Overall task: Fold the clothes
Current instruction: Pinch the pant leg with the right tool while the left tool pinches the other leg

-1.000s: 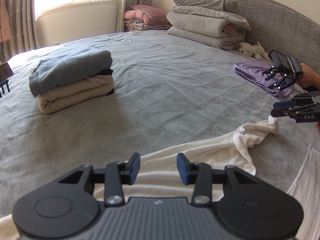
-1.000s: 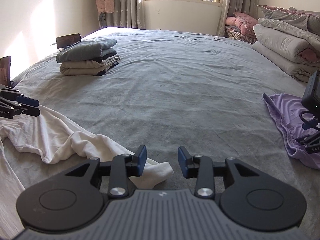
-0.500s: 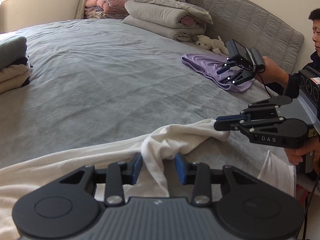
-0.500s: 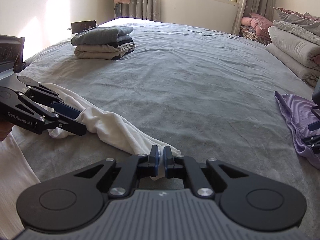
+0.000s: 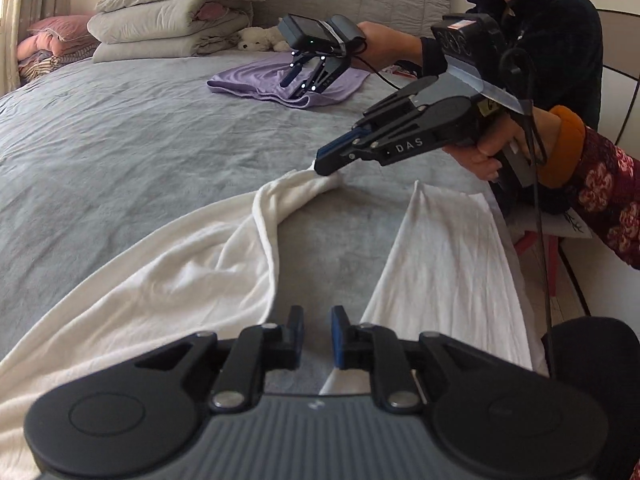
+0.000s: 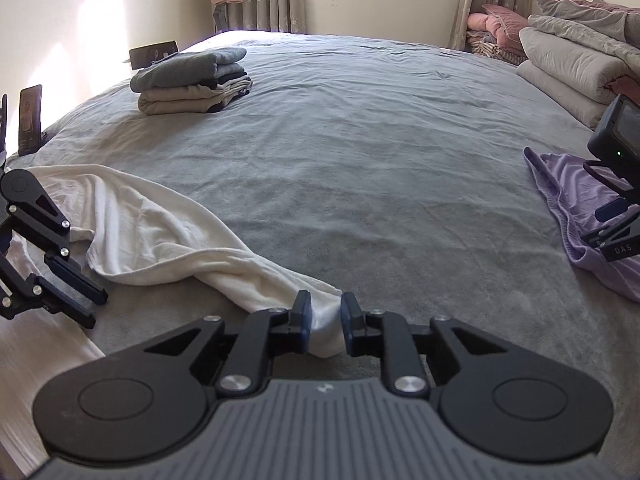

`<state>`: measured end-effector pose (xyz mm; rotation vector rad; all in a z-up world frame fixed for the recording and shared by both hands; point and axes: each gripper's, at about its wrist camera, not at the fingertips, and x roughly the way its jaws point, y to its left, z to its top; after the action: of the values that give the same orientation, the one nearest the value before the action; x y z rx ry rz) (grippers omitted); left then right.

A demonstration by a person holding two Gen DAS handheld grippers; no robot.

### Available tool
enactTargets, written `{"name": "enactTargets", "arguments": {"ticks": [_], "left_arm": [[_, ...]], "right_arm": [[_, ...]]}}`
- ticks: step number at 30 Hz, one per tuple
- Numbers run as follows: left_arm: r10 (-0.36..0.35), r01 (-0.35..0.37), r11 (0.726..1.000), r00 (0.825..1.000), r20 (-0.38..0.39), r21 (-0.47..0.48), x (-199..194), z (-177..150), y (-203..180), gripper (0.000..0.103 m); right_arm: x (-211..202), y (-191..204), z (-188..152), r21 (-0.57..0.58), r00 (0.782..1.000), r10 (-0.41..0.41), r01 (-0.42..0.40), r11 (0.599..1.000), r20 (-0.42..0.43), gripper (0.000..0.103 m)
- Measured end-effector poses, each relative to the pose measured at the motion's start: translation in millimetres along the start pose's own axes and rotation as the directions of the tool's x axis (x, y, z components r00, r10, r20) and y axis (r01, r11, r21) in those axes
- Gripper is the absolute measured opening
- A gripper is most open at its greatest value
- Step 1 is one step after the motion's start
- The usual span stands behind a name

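Left wrist view first: the left gripper [image 5: 316,332] sits low over the grey bed [image 5: 140,132] with its jaws a narrow gap apart and opening. Only bare bedcover shows in the gap; the white garment [image 5: 192,264] lies just to either side of the fingers, one edge beside the left finger and a flat panel beside the right one, so it has hold of nothing as far as I can see. Further up the bed from there, the right gripper [image 5: 326,162] has its tip at a bunched end of the same white garment, held by a hand [image 5: 484,156] in a floral sleeve. Beyond that, a second person [image 5: 540,20] works another gripper over a purple garment [image 5: 256,80]. Folded grey quilts [image 5: 168,20] are stacked against the headboard end of the bed.

Right wrist view: the right gripper [image 6: 324,322] has the twisted white end sitting between its pads, jaws opening, and I can't tell if the pads actually press it. The garment trails across the bed toward the left gripper [image 6: 90,304] at the near left edge. A stack of folded clothes [image 6: 192,80] sits on the far left part of the bed, with the purple garment [image 6: 576,216] at the right edge.
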<state>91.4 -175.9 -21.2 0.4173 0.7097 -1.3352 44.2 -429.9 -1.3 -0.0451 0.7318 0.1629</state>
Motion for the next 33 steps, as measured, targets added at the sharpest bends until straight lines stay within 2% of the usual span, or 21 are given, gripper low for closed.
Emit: {"name": "enactTargets", "arguments": {"ticks": [1, 3, 5, 9, 12, 15, 16, 19, 24, 26, 27, 28, 30, 32, 33], "left_arm": [[0.010, -0.010, 1.000, 1.000, 0.003, -0.001, -2, -1, 0, 0.025], [0.033, -0.032, 0.999, 0.999, 0.029, -0.038, -6, 0, 6, 0.031], [0.058, -0.053, 0.995, 0.997, 0.060, -0.083, -8, 3, 12, 0.035], [0.098, -0.081, 0.984, 0.990, 0.103, -0.157, -1, 12, 19, 0.037], [0.118, -0.098, 0.981, 0.986, 0.114, -0.168, 16, 22, 16, 0.037], [0.158, -0.141, 0.977, 0.982, 0.105, -0.158, 34, 30, 9, 0.036], [0.169, -0.153, 0.976, 0.980, 0.100, -0.154, 38, 32, 8, 0.035], [0.168, -0.155, 0.981, 0.980, 0.109, -0.118, 40, 34, 2, 0.002], [0.102, -0.093, 0.993, 0.986, 0.134, -0.071, 23, 29, -6, 0.002], [0.036, -0.032, 0.999, 0.994, 0.100, -0.039, 20, 26, -10, 0.002], [0.006, -0.005, 1.000, 0.997, 0.073, -0.019, 20, 25, -13, 0.002], [-0.012, 0.012, 1.000, 0.999, 0.045, 0.000, 20, 22, -16, 0.003], [-0.035, 0.035, 0.999, 0.999, 0.009, 0.024, 21, 18, -21, 0.004], [-0.047, 0.047, 0.999, 0.999, 0.004, 0.025, 20, 14, -23, 0.005], [-0.058, 0.058, 0.998, 0.998, 0.005, 0.016, 19, 13, -23, 0.005]], "right_arm": [[-2, 0, 1, 0.003, 1.000, 0.003, -0.003, 1.000, 0.009, 0.032], [-3, 1, 5, -0.001, 1.000, 0.008, -0.008, 1.000, 0.021, 0.038], [0, 3, 7, -0.012, 1.000, 0.008, -0.008, 1.000, 0.008, 0.038], [13, 5, 6, -0.030, 0.999, -0.011, 0.009, 0.999, -0.042, 0.037], [17, 6, 1, -0.038, 0.999, -0.009, 0.007, 0.999, -0.052, 0.003], [10, 10, -1, -0.065, 1.000, -0.017, 0.015, 0.998, -0.022, 0.002], [7, 11, -1, -0.075, 1.000, -0.021, 0.020, 0.997, -0.011, 0.002], [-4, 11, -2, -0.097, 0.999, -0.029, 0.030, 0.995, 0.013, 0.002], [-19, 9, -9, -0.125, 1.000, -0.012, 0.014, 0.992, 0.016, 0.002], [-20, 7, -13, -0.123, 1.000, -0.002, 0.001, 0.992, -0.002, 0.002], [-20, 5, -15, -0.112, 1.000, 0.016, -0.019, 0.993, -0.027, 0.006], [-20, 5, -16, -0.107, 0.999, 0.025, -0.029, 0.994, -0.038, 0.014], [-20, 3, -17, -0.092, 0.999, 0.032, -0.036, 0.995, -0.043, 0.015], [-20, 0, -16, -0.059, 0.999, 0.030, -0.031, 0.998, -0.025, 0.023], [-20, -1, -14, -0.038, 1.000, 0.027, -0.027, 0.999, -0.014, 0.036]]}}
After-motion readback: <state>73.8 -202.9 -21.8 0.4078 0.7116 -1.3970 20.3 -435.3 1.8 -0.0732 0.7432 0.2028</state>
